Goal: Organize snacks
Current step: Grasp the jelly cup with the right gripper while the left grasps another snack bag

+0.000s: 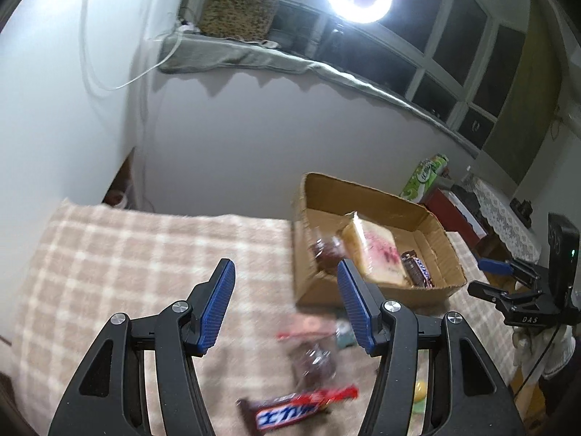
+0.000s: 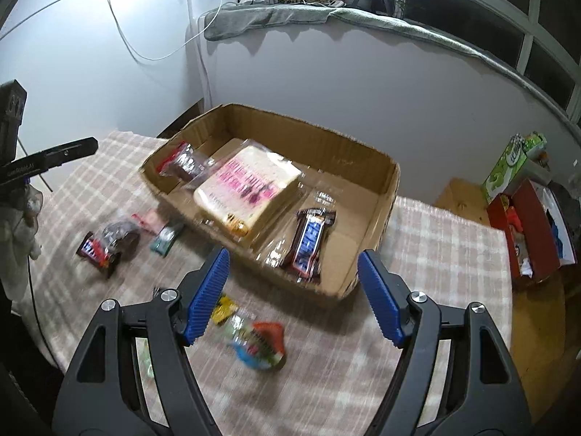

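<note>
My left gripper [image 1: 285,285] stands open over the checked tablecloth with nothing between its blue pads. Below it lie a Snickers bar [image 1: 290,410] and a clear packet of dark snacks [image 1: 312,356]. To its right is the cardboard box [image 1: 316,290], which holds a bread packet [image 1: 374,250], a dark snack packet [image 1: 326,250] and a second Snickers bar [image 1: 417,269]. My right gripper [image 2: 294,258] is open and empty at the near wall of the box [image 2: 385,181]. A colourful candy bag [image 2: 258,341] lies just under it.
A pink packet [image 2: 149,219] and a teal packet [image 2: 167,238] lie left of the box on the tablecloth [image 2: 435,254]. A green carton [image 2: 508,167] and a red box [image 2: 526,225] stand beyond the table's right edge. A wall runs behind the table.
</note>
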Demonstrator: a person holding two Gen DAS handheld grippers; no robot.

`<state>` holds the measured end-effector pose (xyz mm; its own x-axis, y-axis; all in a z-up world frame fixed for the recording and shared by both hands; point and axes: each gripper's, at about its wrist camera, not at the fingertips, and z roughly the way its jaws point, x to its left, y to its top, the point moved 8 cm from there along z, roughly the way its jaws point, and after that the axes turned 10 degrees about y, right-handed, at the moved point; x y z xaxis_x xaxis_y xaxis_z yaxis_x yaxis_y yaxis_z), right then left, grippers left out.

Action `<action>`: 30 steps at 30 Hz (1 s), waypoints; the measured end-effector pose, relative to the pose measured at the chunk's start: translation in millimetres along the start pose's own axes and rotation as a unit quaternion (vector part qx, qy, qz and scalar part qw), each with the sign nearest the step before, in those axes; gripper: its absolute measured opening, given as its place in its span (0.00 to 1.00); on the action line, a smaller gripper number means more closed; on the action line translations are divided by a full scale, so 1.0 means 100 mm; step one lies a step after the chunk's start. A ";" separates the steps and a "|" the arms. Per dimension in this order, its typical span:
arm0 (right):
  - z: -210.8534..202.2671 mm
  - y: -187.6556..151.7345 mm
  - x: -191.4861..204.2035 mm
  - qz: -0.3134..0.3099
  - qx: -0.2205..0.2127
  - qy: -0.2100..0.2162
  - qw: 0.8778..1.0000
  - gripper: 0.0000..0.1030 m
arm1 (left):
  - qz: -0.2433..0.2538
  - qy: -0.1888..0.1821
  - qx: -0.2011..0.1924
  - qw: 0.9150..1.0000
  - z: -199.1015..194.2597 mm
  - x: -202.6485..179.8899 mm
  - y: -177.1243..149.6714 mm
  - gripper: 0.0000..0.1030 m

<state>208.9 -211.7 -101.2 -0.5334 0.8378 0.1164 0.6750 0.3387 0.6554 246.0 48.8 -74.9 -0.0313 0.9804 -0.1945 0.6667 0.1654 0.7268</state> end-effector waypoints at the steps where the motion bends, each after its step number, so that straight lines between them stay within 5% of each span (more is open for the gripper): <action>1: -0.01 -0.05 0.01 0.002 0.003 0.003 1.000 0.74 | -0.003 -0.001 0.002 1.000 -0.02 0.04 -0.04 0.56; 11: 0.01 -0.39 0.04 0.032 0.026 0.026 0.999 0.74 | 0.008 -0.020 0.042 0.999 0.00 -0.11 -0.43 0.57; 17: 0.12 -0.56 0.03 0.049 0.049 0.039 0.997 0.74 | 0.031 -0.025 0.061 0.997 0.11 -0.34 -0.55 0.65; 30: 0.36 -0.70 0.10 0.035 0.079 0.050 0.995 0.70 | 0.066 0.003 0.099 0.993 0.40 -0.45 -0.81 0.65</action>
<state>174.8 -212.0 -172.4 -0.5246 0.8175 0.2378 0.7802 0.3499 0.5184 223.3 -12.7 -151.5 0.0621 0.9929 -0.1014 0.7988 0.0115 0.6015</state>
